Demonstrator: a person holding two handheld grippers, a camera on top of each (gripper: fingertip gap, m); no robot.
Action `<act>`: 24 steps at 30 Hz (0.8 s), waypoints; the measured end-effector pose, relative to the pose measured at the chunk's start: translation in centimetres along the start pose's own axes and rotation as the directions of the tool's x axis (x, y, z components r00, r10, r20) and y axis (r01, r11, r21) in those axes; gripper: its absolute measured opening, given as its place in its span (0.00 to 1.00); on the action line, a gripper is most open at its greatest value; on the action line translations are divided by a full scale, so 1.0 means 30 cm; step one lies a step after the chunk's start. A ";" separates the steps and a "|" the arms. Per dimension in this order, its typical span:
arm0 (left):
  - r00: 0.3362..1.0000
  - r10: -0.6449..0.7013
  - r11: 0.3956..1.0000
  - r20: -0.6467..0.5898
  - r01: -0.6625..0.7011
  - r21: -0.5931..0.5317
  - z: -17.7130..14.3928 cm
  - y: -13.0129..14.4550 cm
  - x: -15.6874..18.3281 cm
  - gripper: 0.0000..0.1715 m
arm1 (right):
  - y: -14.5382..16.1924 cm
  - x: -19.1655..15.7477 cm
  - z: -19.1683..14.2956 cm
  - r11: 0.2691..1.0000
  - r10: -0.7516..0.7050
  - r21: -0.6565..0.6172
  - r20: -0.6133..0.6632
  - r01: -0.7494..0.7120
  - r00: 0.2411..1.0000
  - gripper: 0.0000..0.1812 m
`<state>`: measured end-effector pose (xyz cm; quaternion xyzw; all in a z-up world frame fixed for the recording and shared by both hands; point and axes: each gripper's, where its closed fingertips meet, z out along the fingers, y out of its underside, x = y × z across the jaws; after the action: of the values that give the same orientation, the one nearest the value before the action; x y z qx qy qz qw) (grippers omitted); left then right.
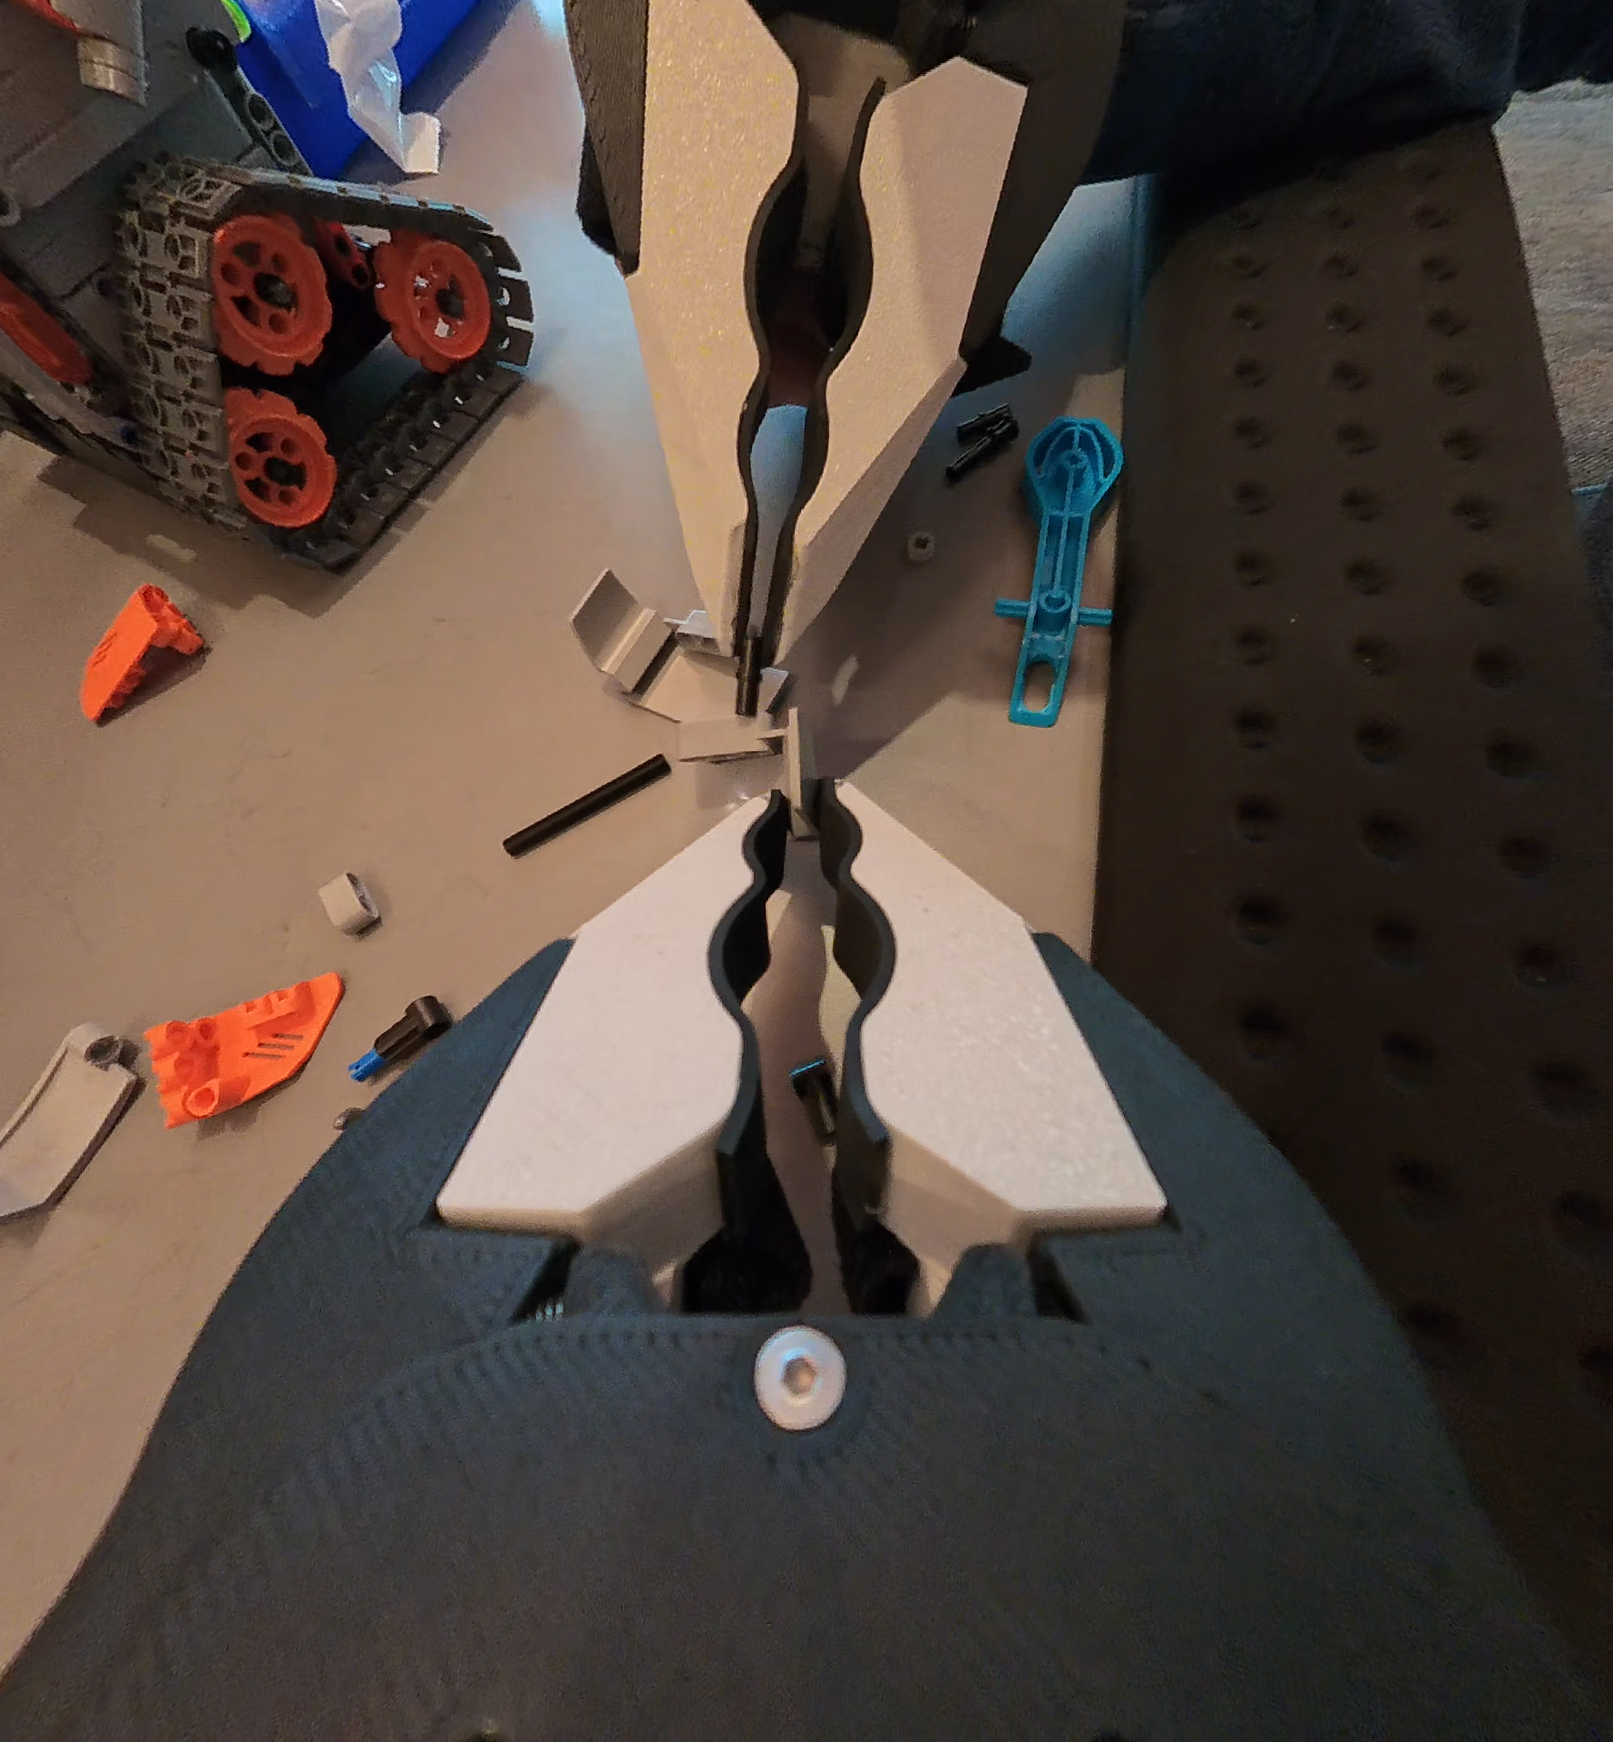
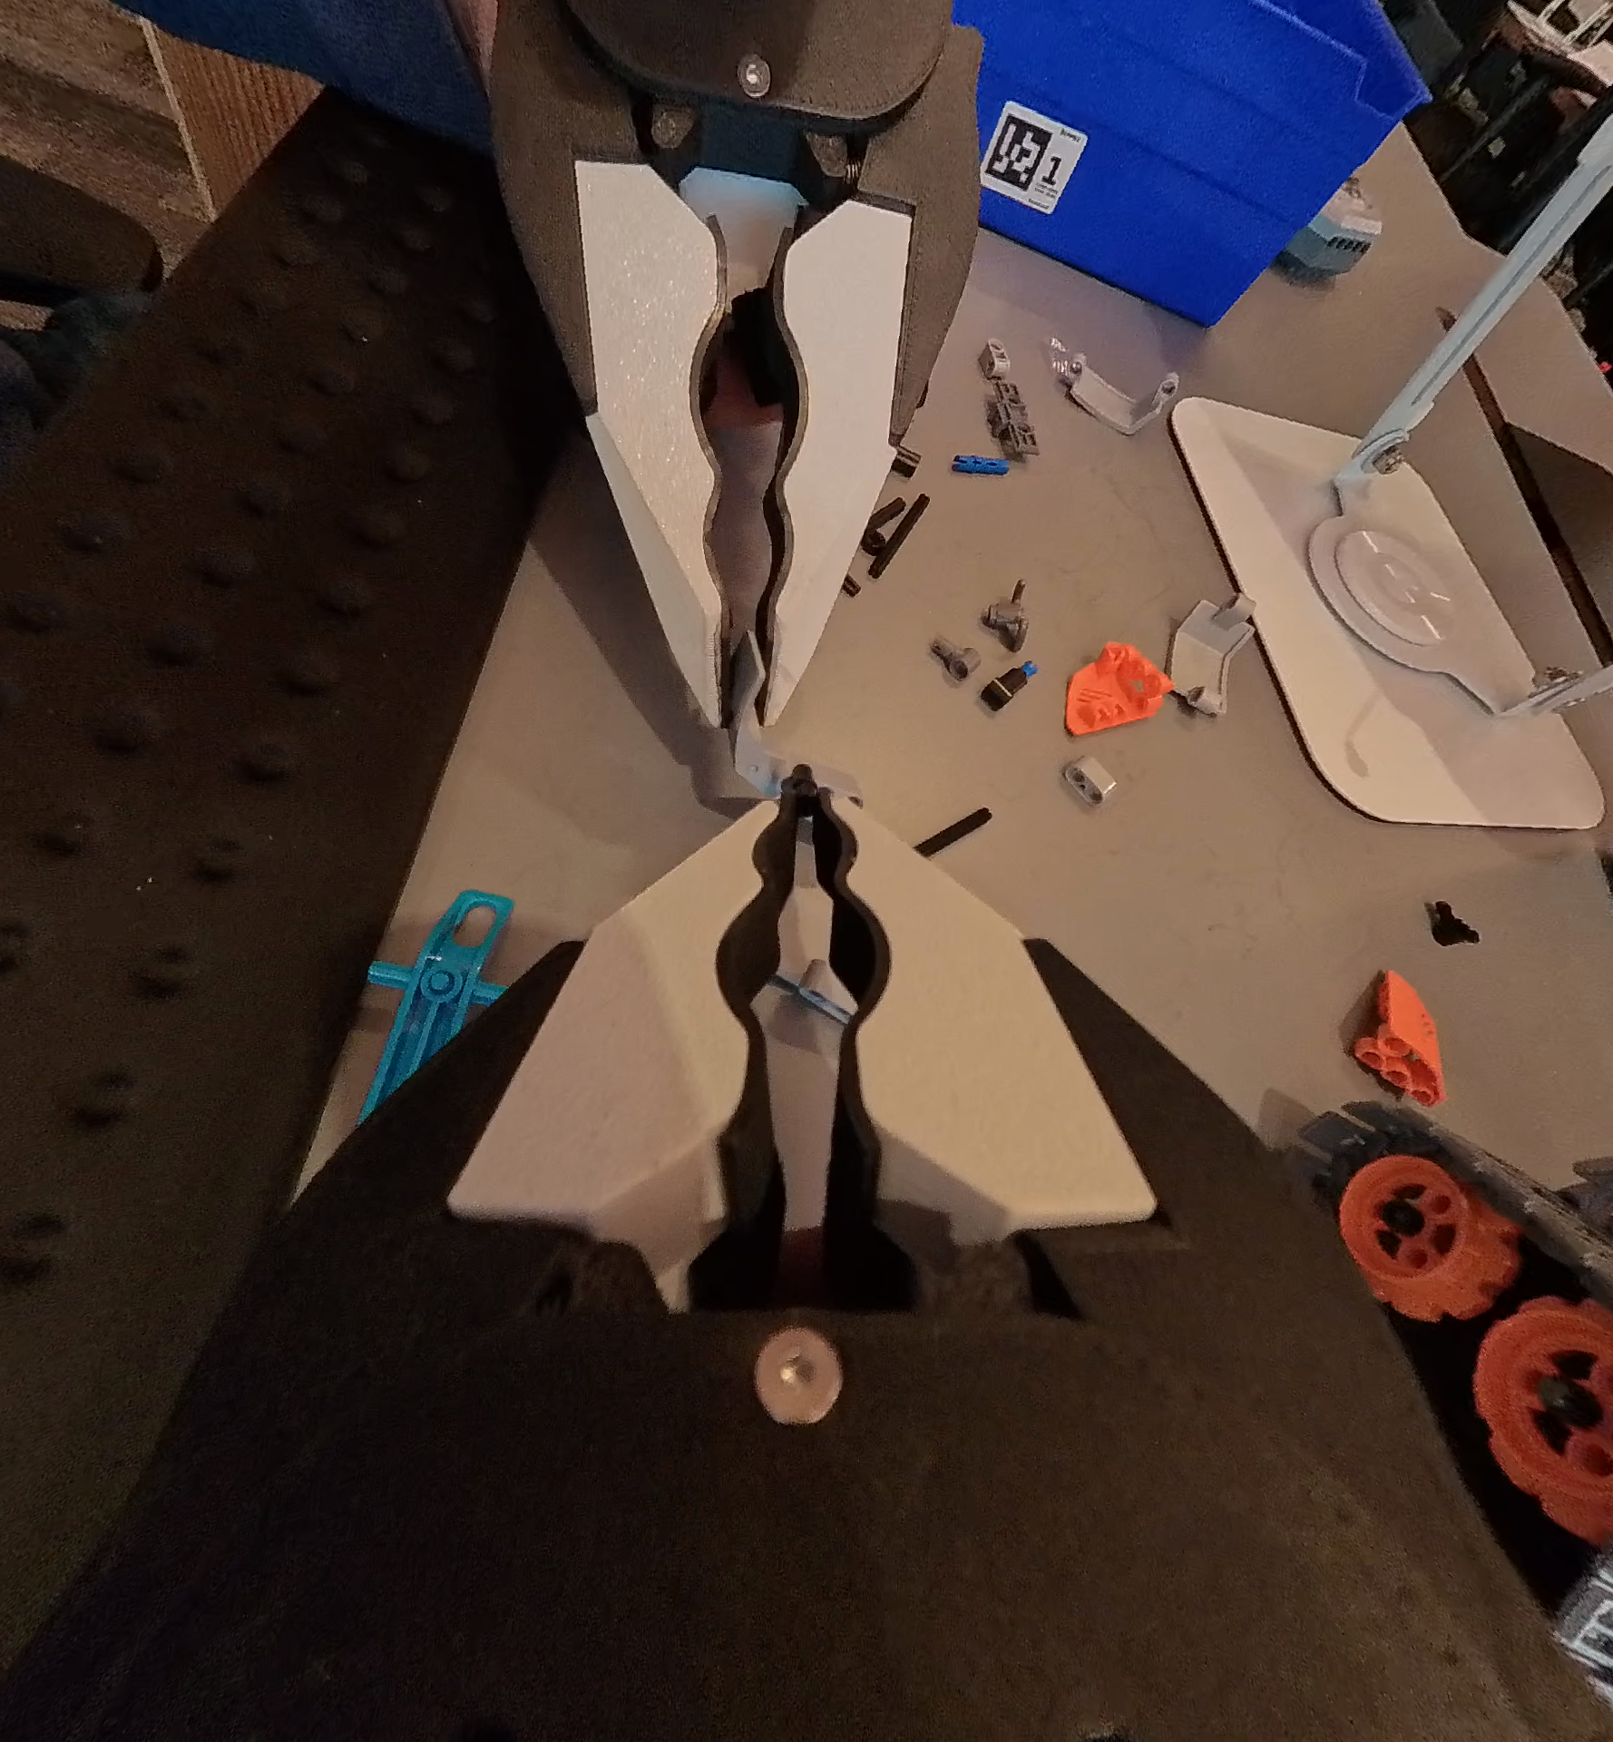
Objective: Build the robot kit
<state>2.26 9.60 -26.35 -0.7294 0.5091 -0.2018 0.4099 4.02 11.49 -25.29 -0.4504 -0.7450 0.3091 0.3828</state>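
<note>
My left gripper point(image 1: 803, 813) is shut on a small grey angled building-toy piece point(image 1: 727, 740) and holds it just above the grey table point(image 1: 407, 754). My right gripper point(image 2: 798, 815) is shut on a short black pin point(image 2: 799, 782). It faces the left gripper tip to tip. In the left wrist view the right gripper point(image 1: 757, 650) comes in from the top, and the pin point(image 1: 748, 681) touches the grey piece. In the right wrist view the left gripper point(image 2: 742, 702) comes in from the top, holding the grey piece point(image 2: 752, 745).
A tracked toy vehicle with orange wheels point(image 1: 294, 358) stands at the back left. Orange panels point(image 1: 138, 650) point(image 1: 237, 1046), a black axle point(image 1: 586, 806), a teal tool point(image 1: 1057, 566) and small pins lie about. A blue bin point(image 2: 1189, 141) and a white stand base point(image 2: 1378, 641) are also on the table. A dark perforated surface point(image 1: 1349, 660) borders the table. My left and right fingertips are right by each other. From either gripper's tips it is about 7 cm to the black axle point(image 1: 586, 806). My right wrist view point(image 2: 933, 825) looks at it from another angle.
</note>
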 end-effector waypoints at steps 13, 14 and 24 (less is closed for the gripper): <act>1.000 -0.023 0.999 0.005 0.023 0.049 -0.006 -0.023 -0.009 0.02 | -0.010 0.005 -0.007 0.998 0.041 0.037 0.008 -0.041 0.999 0.00; 1.000 -0.019 0.998 0.011 0.018 0.052 -0.007 -0.024 -0.010 0.02 | -0.011 0.005 -0.009 0.998 0.047 0.043 0.011 -0.047 0.999 0.00; 1.000 0.024 0.995 0.008 -0.025 0.101 -0.026 -0.050 0.007 0.02 | -0.021 -0.005 -0.016 0.982 0.147 0.104 0.098 -0.157 0.984 0.00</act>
<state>2.65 9.33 -24.72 -0.7022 0.5058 -0.2197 0.4504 4.20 11.17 -24.56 -0.4698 -0.7064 0.3986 0.3486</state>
